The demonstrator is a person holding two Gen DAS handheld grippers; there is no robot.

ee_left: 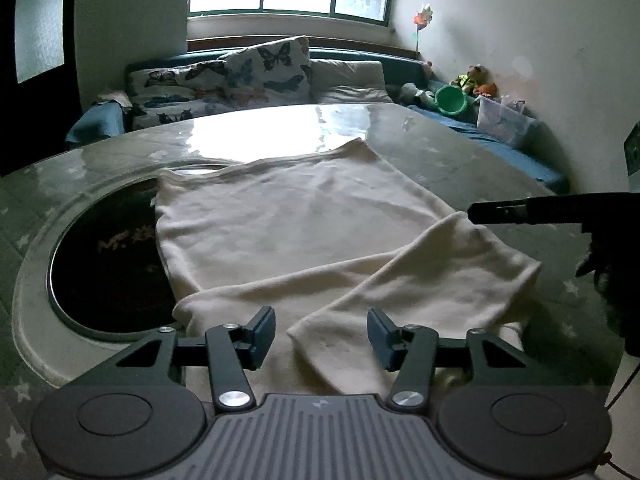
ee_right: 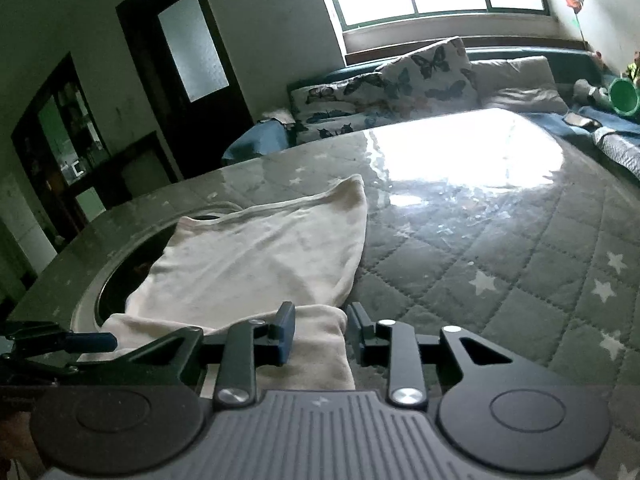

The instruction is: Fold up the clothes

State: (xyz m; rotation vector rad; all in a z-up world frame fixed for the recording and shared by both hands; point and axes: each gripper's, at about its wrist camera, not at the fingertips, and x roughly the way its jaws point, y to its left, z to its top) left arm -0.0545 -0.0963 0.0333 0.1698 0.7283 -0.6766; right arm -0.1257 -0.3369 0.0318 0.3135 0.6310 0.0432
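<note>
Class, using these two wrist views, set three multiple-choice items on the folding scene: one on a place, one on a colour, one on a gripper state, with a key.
1. Where does the cream knitted garment lie?
A. On the grey quilted star-patterned table cover, partly over a dark round opening
B. On the sofa
C. On the floor

2. What colour is the plastic bucket on the sofa?
A. Red
B. Green
C. Yellow

3. How do the left gripper's jaws stand?
A. Shut on the sleeve
B. Shut on nothing
C. Open above the cloth

Key: 1 A, the cream knitted garment spreads on the grey quilted star-patterned table cover, its left edge over the dark round opening. 2 B, the plastic bucket is green. 3 C, the left gripper shows a wide gap between its blue pads, with cloth seen below.
</note>
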